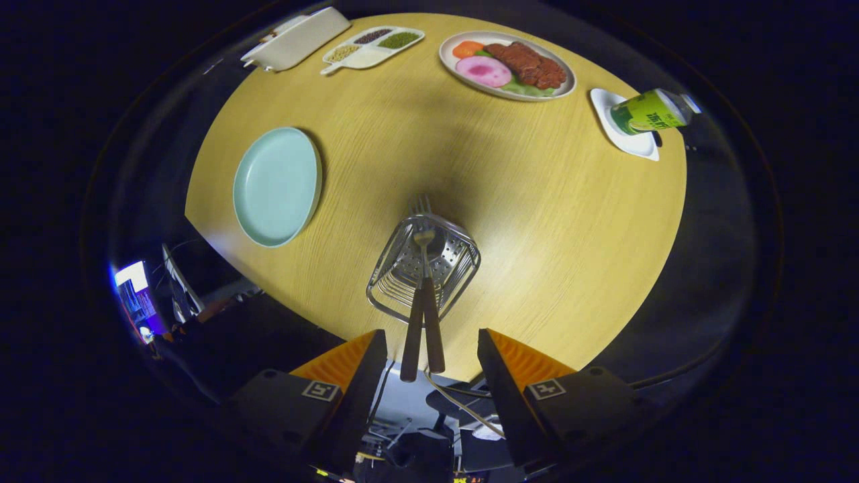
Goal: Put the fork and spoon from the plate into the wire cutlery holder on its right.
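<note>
Nearest of all, the hand-held gripper hangs above the near edge of the round, yellow wood-grain table with its fingers spread wide and nothing between them except the ends of two dark brown wooden handles, which neither finger touches. Going from the left, the pale mint-green round plate lies bare on the table, with no cutlery on it. Next, just ahead of the fingers, stands the silver wire cutlery holder with its perforated metal floor, to the right of the plate. Both pieces stand in it: the wooden-handled metal spoon has its bowl down near the floor of the holder, and the wooden-handled metal fork shows its tines past the far rim, while the two handles lean back out over the near rim toward the gripper. Judged from this, the task looks finished: both utensils are in the holder and the gripper has let go, so only drawing clear seems left. Beyond, at the far side of the table, sit a white rectangular tray, a white divided dish of beans, an oval white plate of sliced meat and vegetables, and furthest right a green can on a small white saucer.
</note>
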{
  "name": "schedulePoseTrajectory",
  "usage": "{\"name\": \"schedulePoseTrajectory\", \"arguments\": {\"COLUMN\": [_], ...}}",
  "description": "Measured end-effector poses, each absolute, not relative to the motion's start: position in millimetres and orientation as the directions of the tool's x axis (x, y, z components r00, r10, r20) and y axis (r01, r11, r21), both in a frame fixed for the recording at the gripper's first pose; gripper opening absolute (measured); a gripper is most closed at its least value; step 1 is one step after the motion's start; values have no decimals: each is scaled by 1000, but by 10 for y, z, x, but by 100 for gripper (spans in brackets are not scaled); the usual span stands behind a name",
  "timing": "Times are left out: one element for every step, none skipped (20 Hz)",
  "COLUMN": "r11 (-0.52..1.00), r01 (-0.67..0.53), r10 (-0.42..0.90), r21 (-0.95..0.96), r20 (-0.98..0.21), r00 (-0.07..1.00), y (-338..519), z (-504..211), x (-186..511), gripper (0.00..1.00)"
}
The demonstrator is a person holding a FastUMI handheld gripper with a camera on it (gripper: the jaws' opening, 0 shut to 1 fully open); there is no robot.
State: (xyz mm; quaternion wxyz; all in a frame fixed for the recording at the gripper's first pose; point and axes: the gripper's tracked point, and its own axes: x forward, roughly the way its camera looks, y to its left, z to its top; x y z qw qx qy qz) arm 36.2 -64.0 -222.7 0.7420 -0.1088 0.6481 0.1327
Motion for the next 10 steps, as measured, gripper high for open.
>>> {"name": "schedulePoseTrajectory", "arguments": {"r11": [946, 951, 958, 963, 969, 974, 979, 983, 985, 988], "r01": [-324, -307, -285, -268, -248, -225, -204, -180, -164, -140], "r10": [85, 114, 137, 150, 145, 134, 126, 111, 98, 77], "r21": [17, 28, 38, 39, 22, 4, -9, -26, -45, -68], "r20": [-977, -957, -932, -901, -860, -814, -760, -698, -636, -574], "r00": [198, 266, 336, 406, 489, 565, 638, 707, 765, 815], "y": [-626, -610, -581, -567, -567, -559, -527, -502, -480, -478], "z": [-2152, -2137, -2041, -1896, -1756, -1651, -1513, -1374, -1230, -1113], "x": [354, 387, 390, 395, 419, 455, 487, 494, 495, 471], "gripper": [87, 90, 92, 96, 97, 100, 100, 100, 100, 100]}}
